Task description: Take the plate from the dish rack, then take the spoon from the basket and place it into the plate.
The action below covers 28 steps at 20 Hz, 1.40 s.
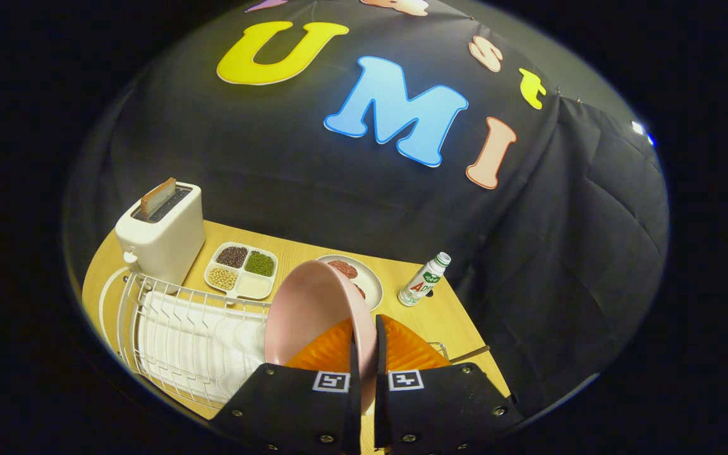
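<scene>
A pale pink plate (313, 309) stands before an orange basket (402, 351). The dish rack (174, 335) is white wire, the toaster (162, 234) cream, the tongs (364, 354) black (with black-and-white square markers), closed on the plate's rim, the worktop (446, 316) light wood.

Wooden table (446, 316) carrying white toaster (162, 237) at far left, four-part tray (244, 268) of beans beside it, white plate (370, 281) holding what may be meat, small bottle (424, 280) standing further right. White wire dish rack (181, 335) sitting nearer.
</scene>
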Motion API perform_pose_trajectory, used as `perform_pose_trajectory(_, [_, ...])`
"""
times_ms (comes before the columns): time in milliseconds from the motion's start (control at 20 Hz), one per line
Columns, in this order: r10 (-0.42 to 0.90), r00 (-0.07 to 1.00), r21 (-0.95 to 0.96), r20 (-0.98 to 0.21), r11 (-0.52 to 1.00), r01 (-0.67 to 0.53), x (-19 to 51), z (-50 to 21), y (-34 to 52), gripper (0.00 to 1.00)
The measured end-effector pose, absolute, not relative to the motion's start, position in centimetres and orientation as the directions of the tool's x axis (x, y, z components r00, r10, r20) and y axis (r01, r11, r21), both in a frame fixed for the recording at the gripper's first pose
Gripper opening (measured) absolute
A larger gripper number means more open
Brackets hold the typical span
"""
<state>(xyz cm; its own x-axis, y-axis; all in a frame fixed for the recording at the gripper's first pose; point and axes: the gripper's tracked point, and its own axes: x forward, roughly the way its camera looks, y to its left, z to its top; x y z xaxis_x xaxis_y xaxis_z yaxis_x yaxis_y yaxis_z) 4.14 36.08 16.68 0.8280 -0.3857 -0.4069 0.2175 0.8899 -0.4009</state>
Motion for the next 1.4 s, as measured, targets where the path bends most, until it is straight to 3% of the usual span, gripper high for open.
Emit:
perform_pose_trajectory(750, [-0.156, 0.853, -0.118, -0.498, 0.987, 0.112, -5.1, 18.4, 25.2, 0.08])
perform_pose_trajectory(1150, [0.074, 0.816, 0.043, -0.573, 0.997, -0.060, -10.1, 12.2, 22.1, 0.08])
perform_pose_trajectory(1400, [0.207, 0.758, 0.200, -0.619, 0.974, -0.103, -12.3, 7.6, 21.0, 0.08])
